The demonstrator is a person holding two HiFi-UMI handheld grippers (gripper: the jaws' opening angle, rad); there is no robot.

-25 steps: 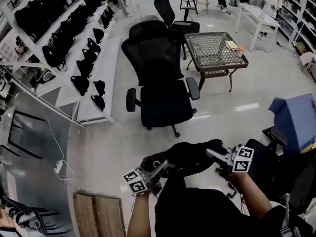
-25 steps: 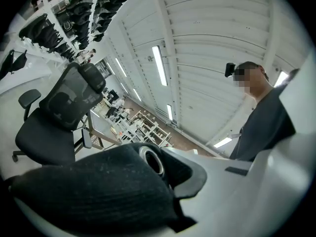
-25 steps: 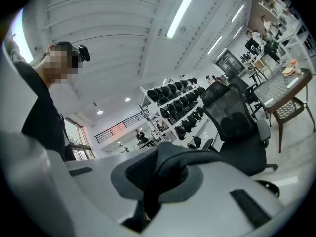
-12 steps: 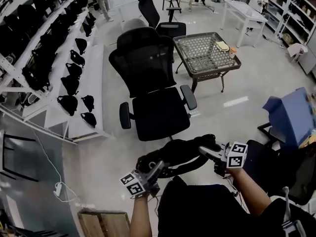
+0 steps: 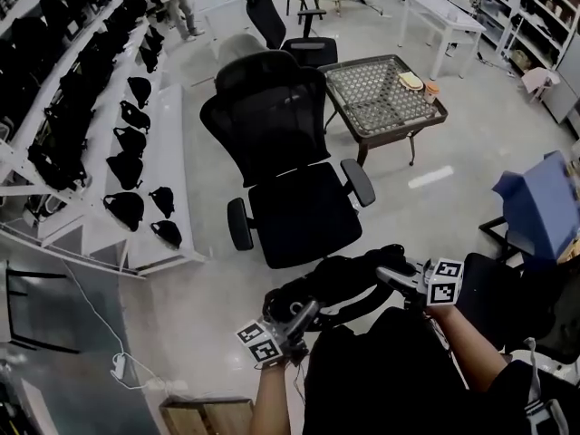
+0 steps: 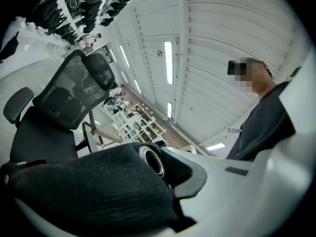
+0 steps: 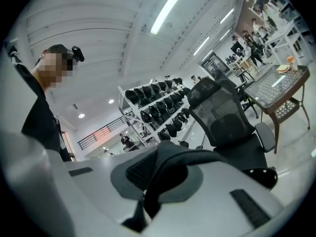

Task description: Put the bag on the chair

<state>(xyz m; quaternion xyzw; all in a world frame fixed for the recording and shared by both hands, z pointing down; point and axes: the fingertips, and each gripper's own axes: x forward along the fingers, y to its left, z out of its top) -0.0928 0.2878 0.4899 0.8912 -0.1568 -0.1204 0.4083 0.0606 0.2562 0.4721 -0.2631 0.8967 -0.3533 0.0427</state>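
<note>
A black bag (image 5: 340, 284) hangs between my two grippers, low in the head view and just in front of the black office chair (image 5: 290, 184). My left gripper (image 5: 304, 314) is shut on the bag's left end; in the left gripper view dark fabric (image 6: 94, 186) fills the jaws. My right gripper (image 5: 391, 276) is shut on a black strap of the bag (image 7: 168, 169) at its right end. The chair's seat (image 5: 304, 216) is bare, and the chair (image 7: 229, 127) stands ahead in the right gripper view.
A wicker-top side table (image 5: 381, 93) with small items stands right of the chair. White shelves of black bags (image 5: 118, 125) line the left. A second black chair (image 5: 276, 25) stands farther back. A blue object (image 5: 544, 207) is at the right, a wooden crate (image 5: 208, 417) near my feet.
The view has shifted slightly; the chair now sits a little closer and more central. Both grippers still hold the bag at the same height.
</note>
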